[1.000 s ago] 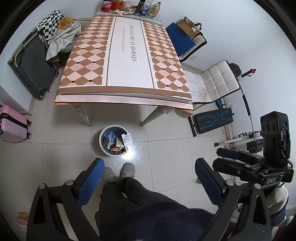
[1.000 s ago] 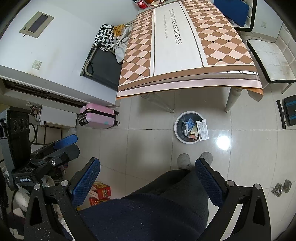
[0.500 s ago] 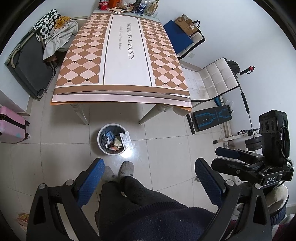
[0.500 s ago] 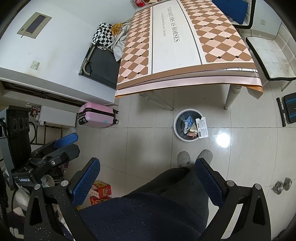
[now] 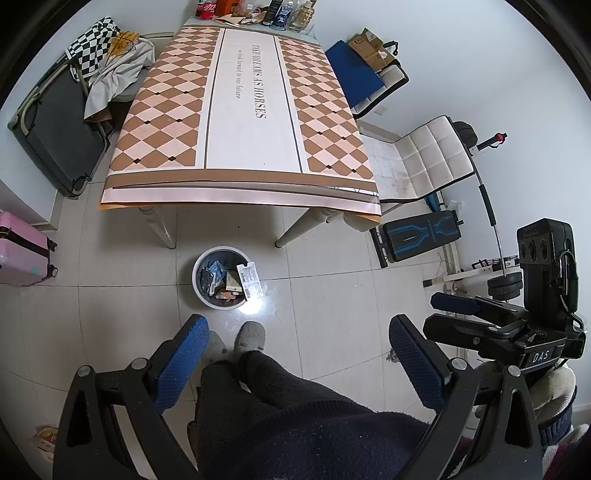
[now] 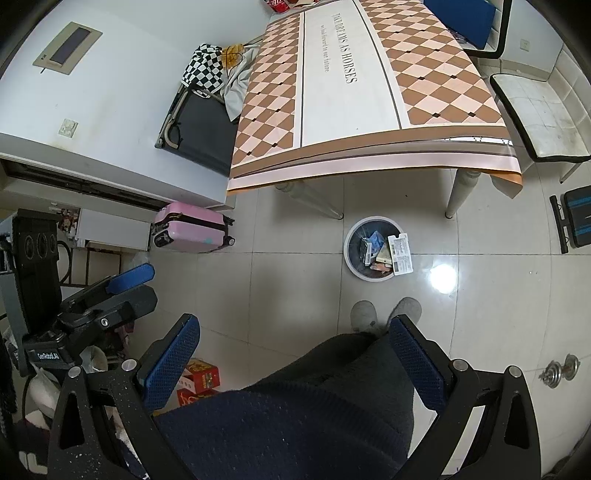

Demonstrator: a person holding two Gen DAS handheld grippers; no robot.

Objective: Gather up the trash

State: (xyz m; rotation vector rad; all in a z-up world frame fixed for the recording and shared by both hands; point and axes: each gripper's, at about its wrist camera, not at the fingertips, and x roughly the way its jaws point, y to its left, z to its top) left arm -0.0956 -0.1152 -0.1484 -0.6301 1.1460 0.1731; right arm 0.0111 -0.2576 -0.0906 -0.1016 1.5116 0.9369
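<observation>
A round white trash bin [image 5: 201, 291] stands on the tiled floor in front of the table, with several wrappers and a white box [image 5: 250, 280] sticking out of it. It also shows in the right wrist view [image 6: 349, 258]. My left gripper [image 5: 295, 328] is open and empty, held high above the floor over the person's legs. My right gripper [image 6: 295, 326] is open and empty too, at about the same height. Each gripper shows from the side in the other's view: the right gripper [image 5: 458, 302] and the left gripper [image 6: 129, 277].
A table [image 5: 251, 110] with a diamond-pattern cloth has bottles and cans [image 5: 280, 11] at its far end. A pink suitcase [image 6: 192, 227], a folding cot [image 5: 55, 125], white chairs [image 5: 432, 158], a fitness bench [image 5: 421, 238], a dumbbell [image 6: 561, 371] and red boxes [image 6: 199, 376] stand around.
Both grippers have drifted slightly, so the table and bin shift a little in the views. Both stay open and empty.
</observation>
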